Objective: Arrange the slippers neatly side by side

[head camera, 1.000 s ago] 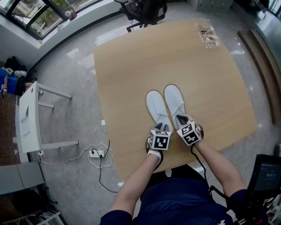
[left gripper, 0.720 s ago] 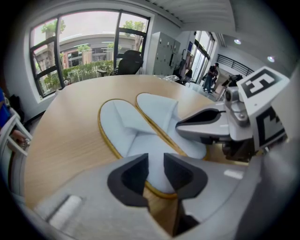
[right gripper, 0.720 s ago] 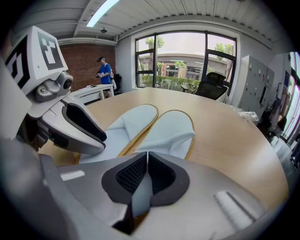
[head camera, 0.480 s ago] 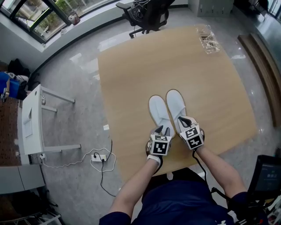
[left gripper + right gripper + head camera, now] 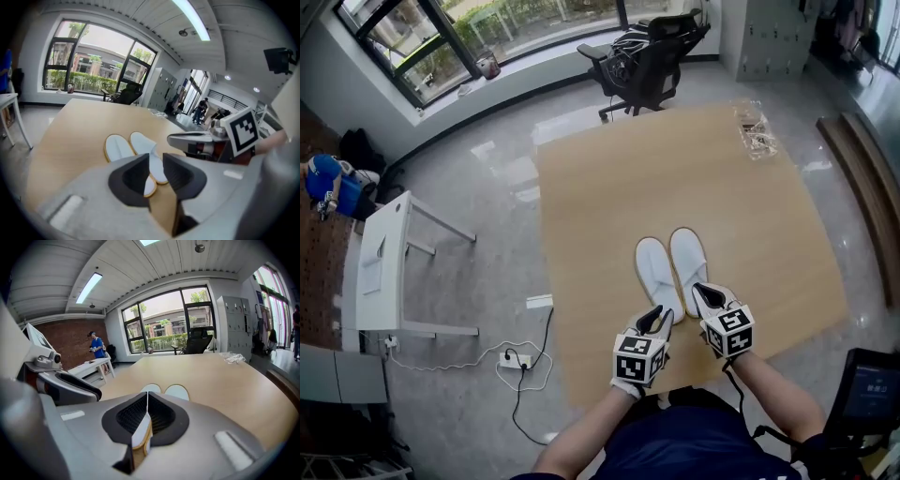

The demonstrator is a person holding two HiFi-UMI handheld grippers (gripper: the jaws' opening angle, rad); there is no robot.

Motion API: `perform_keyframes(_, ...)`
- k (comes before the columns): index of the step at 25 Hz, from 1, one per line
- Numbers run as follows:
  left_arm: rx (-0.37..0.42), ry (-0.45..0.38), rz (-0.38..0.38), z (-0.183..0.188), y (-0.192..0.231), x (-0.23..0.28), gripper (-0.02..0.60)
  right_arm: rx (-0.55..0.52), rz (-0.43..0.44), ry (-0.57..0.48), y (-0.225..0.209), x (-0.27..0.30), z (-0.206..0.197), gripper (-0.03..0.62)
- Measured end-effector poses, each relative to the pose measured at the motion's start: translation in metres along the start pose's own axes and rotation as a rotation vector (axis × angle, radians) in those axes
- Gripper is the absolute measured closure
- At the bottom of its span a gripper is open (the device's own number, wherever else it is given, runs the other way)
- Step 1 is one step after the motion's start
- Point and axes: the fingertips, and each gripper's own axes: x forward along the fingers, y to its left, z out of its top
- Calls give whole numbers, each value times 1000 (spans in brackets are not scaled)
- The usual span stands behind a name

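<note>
White slippers (image 5: 661,274) lie paired, toes pointing away. Heels sit just ahead of left gripper (image 5: 653,322), narrowly parted, and right gripper (image 5: 706,295), closed; both empty.

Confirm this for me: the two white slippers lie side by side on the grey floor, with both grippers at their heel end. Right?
Wrong surface. The slippers lie side by side on the wooden table, as the head view shows. The rest holds: the left gripper and the right gripper are both at their heel end.
</note>
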Motion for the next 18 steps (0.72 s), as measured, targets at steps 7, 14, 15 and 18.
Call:
perform_keyframes(7, 48, -189, -63, 47, -38, -70, 491, 71, 62, -140, 37, -49, 60, 580)
perform_keyframes(14, 155, -350, -55, 96, -62, -135, 491, 3, 65, -303, 62, -107, 123, 580)
perform_keyframes(15, 161, -367, -50, 103, -66, -144, 491, -4, 54, -324, 64, -115, 131, 580)
perform_keyframes(18, 147, -389, -44, 116, -76, -165, 491, -23, 32, -378, 68, -136, 145, 582)
